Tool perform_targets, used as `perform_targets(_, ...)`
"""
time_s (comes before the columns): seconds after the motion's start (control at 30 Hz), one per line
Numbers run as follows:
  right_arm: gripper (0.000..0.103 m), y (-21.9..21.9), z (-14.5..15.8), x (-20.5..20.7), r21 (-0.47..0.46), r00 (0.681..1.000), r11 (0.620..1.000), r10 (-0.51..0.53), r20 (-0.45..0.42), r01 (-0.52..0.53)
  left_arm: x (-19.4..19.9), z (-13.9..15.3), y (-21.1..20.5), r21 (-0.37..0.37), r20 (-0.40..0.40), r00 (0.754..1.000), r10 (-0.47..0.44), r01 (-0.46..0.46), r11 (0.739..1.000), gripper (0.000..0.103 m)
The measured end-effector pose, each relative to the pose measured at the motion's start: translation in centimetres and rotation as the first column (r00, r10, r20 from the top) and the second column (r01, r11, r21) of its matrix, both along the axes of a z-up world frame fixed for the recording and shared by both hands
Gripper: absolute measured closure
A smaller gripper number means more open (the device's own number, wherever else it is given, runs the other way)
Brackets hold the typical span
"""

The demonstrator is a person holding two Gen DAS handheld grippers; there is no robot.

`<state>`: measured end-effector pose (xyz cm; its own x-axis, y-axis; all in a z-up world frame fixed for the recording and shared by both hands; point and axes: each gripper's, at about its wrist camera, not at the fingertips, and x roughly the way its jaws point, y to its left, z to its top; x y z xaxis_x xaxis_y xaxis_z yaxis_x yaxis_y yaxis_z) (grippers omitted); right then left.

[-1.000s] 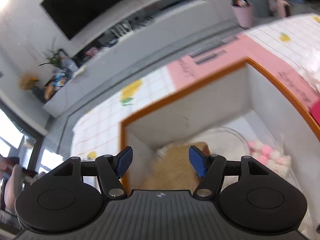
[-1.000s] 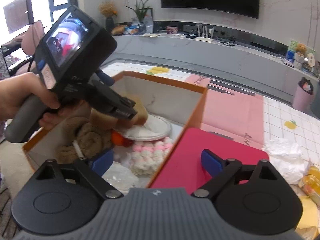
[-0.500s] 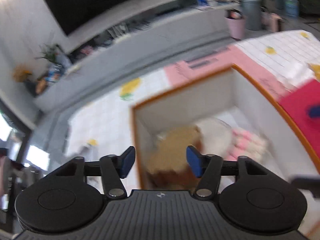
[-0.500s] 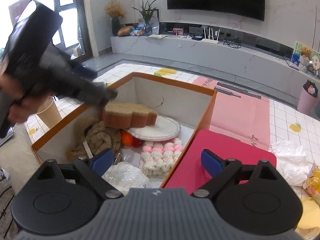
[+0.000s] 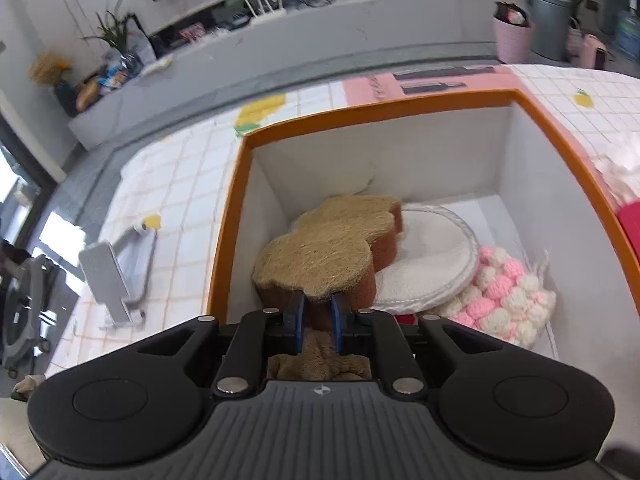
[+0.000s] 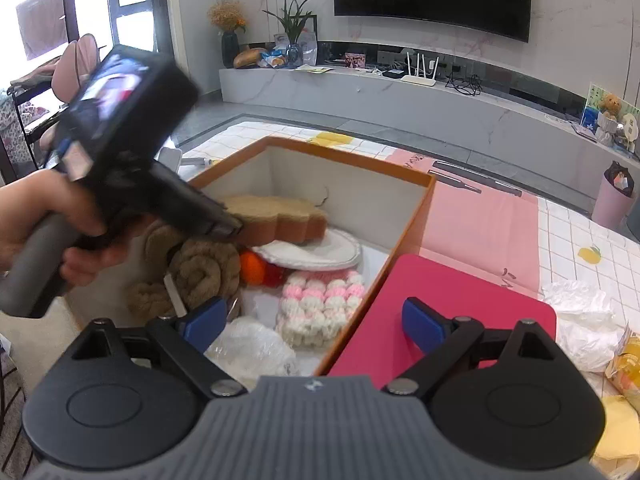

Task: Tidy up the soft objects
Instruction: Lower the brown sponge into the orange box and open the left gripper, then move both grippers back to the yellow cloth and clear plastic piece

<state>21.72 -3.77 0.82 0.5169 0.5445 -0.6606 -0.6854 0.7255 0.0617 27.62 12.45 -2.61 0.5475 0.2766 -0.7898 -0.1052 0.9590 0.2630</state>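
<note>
Two tools work at an orange-rimmed box [image 5: 234, 216] on the tiled table [image 5: 176, 184]. Left tool [image 5: 318, 316] has just been closing its jaws, now nearly together, on the near edge of the tan sponge [image 5: 328, 240]; the blue pads look to press its brown underside, though the contact is partly hidden. That sponge lies in the box, overlapping a white round pad [image 5: 432, 264]. Beside the pad sits a pink-and-white knit [image 5: 508, 304], and a brown braided plush [image 6: 196, 276] lies in the near corner. From the right view, a hand [image 6: 36, 220] grips the left tool's handle. Right tool [image 6: 316, 324] hangs with jaws wide apart and holding nothing, above the box wall and a red board [image 6: 472, 300]
</note>
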Motion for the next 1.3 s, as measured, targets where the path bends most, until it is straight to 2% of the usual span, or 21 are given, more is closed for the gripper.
perform_targets(0.13,0.01,-0.2,0.2,-0.1,0.001,1.0,1.0,-0.005,-0.001,0.005,-0.4,-0.1,-0.7,0.032,0.027,0.999,0.02,-0.021,0.999,0.087)
perform_targets(0.2,0.01,-0.4,0.4,-0.1,0.01,1.0,1.0,-0.009,-0.006,0.009,-1.7,0.6,-1.6,0.079,0.062,0.998,0.007,-0.012,0.997,0.077)
perform_targets(0.27,0.01,-0.6,0.7,-0.1,0.018,1.0,1.0,-0.013,-0.004,0.013,-3.6,1.7,-2.7,0.14,0.142,0.99,-0.002,-0.018,0.99,0.031)
perform_targets(0.3,0.01,-0.8,0.9,-0.1,0.023,1.0,1.0,-0.015,-0.001,0.015,-4.7,2.4,-3.3,0.16,0.195,0.981,-0.012,-0.019,0.987,0.024)
perform_targets(0.33,0.01,-0.9,1.2,-0.1,0.031,1.0,0.999,-0.017,0.003,0.016,-5.9,3.1,-4.0,0.173,0.244,0.969,-0.029,-0.014,0.985,0.022)
perform_targets(0.4,0.01,-1.3,1.9,-0.2,0.042,1.0,0.999,-0.019,0.01,0.018,-7.8,4.5,-5.2,0.181,0.303,0.951,-0.064,0.008,0.983,0.022)
perform_targets(0.47,0.01,-1.9,2.6,-0.3,0.041,0.999,0.999,-0.024,0.025,0.023,-9.4,5.8,-6.4,0.156,0.332,0.94,-0.075,0.023,0.988,0.02)
perform_targets(0.53,0.01,-2.8,3.5,-0.6,0.033,0.998,0.999,-0.033,0.049,0.031,-10.7,6.9,-7.4,0.098,0.356,0.933,-0.06,0.026,0.995,0.018)
perform_targets(0.67,0.009,-6.6,5.8,-1.3,0.029,0.987,0.995,-0.1,0.125,0.097,-12.2,8.9,-8.6,-0.075,0.386,0.922,-0.008,0.04,0.996,0.018)
perform_targets(0.77,0.005,-10.6,7.3,-1.9,0.042,0.971,0.984,-0.176,0.163,0.171,-12.7,9.6,-9.4,-0.19,0.387,0.922,-0.019,0.1,0.977,0.018)
perform_targets(0.83,0.005,-13.6,7.8,-1.9,0.048,0.961,0.975,-0.221,0.166,0.216,-12.4,9.6,-10.3,-0.263,0.352,0.935,-0.027,0.126,0.956,0.018)
perform_targets(0.9,0.003,-15.9,7.6,-1.6,0.006,0.941,0.958,-0.283,0.185,0.287,-12.0,9.4,-11.3,-0.329,0.31,0.95,-0.043,0.149,0.932,0.018)
perform_targets(0.97,0.003,-17.9,7.0,-1.1,-0.055,0.919,0.932,-0.343,0.193,0.359,-11.8,9.3,-12.3,-0.382,0.322,0.944,-0.068,0.195,0.903,0.018)
perform_targets(1.07,0.003,-20.7,5.7,-0.1,-0.129,0.896,0.891,-0.414,0.159,0.435,-11.2,8.7,-14.7,-0.368,0.319,0.943,-0.095,0.216,0.904,0.018)
perform_targets(1.17,0.003,-22.9,4.4,0.9,-0.186,0.885,0.866,-0.449,0.122,0.465,-11.0,7.8,-17.0,-0.344,0.313,0.942,-0.119,0.23,0.911,0.018)
perform_targets(1.23,0.003,-24.1,3.2,1.1,-0.232,0.875,0.844,-0.474,0.099,0.484,-10.8,6.9,-18.9,-0.335,0.306,0.94,-0.153,0.257,0.907,0.018)
perform_targets(1.3,0.003,-25.0,2.1,1.4,-0.255,0.874,0.838,-0.48,0.075,0.482,-10.7,6.0,-20.6,-0.328,0.298,0.936,-0.188,0.286,0.901,0.018)
